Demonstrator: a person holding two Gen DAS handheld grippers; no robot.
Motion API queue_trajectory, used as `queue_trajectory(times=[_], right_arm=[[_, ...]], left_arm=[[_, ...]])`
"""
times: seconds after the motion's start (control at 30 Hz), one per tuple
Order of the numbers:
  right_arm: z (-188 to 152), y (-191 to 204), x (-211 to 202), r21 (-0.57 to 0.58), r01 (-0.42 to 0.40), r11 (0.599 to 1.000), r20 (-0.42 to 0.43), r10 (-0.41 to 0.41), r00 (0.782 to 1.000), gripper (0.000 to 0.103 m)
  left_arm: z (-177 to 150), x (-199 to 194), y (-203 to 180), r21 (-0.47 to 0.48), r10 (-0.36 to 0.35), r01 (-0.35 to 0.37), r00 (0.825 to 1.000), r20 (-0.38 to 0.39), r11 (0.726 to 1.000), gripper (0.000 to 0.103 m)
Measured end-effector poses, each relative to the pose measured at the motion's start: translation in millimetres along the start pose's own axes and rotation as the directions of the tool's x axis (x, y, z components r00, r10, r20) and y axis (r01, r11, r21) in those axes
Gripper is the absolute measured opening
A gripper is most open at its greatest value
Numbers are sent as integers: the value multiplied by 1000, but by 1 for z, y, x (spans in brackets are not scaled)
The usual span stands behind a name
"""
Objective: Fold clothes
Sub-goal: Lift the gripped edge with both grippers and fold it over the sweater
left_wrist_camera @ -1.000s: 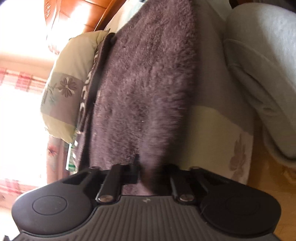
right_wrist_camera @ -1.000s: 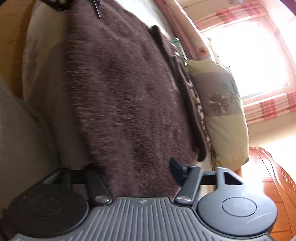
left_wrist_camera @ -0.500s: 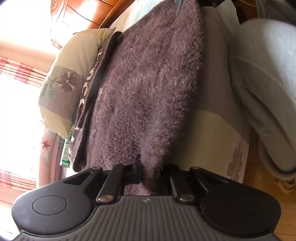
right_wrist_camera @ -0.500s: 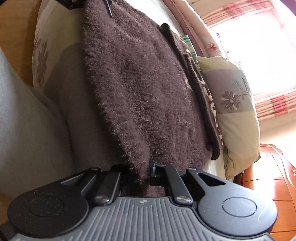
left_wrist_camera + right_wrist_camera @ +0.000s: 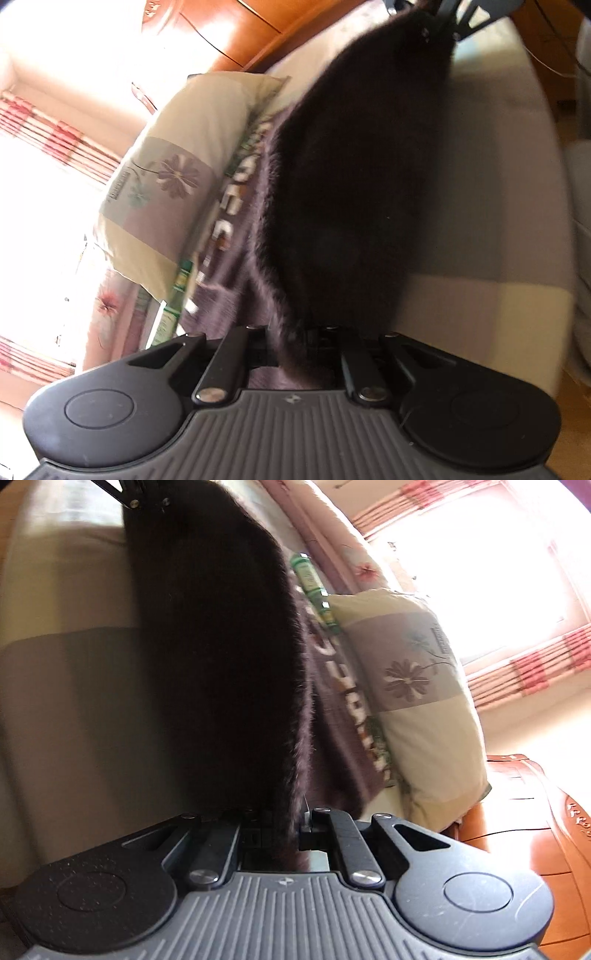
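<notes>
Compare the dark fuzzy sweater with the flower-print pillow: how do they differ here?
The dark brown fuzzy sweater is lifted, stretched between the left tool and right tool; the pale green flower-print pillow lies untouched. The sweater is furry and plain, the pillow smooth and patterned. Both are over the bed.

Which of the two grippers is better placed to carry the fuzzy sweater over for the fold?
Neither clearly. The left gripper and right gripper each have jaws shut on an end of the sweater, lifted between them over the bed. Probably both move together.

I see both fisheye views blown out by window (image 5: 480, 572) glare; the backlit garment (image 5: 351, 184) reads near-black, edges bent and blurred.
</notes>
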State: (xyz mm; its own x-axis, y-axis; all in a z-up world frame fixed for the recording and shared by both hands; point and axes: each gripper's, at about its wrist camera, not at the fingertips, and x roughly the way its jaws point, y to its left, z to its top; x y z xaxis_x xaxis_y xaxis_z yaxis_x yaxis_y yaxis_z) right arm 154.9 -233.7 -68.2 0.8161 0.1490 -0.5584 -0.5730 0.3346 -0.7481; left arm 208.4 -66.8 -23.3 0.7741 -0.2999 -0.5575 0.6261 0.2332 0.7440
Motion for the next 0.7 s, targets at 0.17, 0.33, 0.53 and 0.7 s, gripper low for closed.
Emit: queue_trajectory(times=[0.17,0.33,0.53,0.7], right_arm=[[13,-31,38,27,38,999,-13,-38,999,9],[26,-62,81,50,78,996,-10,-77,997,9],[42,-91,134,63,124,990,-5,-124,992,9],[47,-117,176,94,142,985,-15,-141,990,9]], left_arm=[[-2,28,35,-34,40,-39,998,40,999,7],[-10,60,69,-97,69,-64,996,56,993,7],[-16,100,105,-138,109,-101,993,55,985,7],[-16,136,140,-172,119,-108,991,56,979,7]])
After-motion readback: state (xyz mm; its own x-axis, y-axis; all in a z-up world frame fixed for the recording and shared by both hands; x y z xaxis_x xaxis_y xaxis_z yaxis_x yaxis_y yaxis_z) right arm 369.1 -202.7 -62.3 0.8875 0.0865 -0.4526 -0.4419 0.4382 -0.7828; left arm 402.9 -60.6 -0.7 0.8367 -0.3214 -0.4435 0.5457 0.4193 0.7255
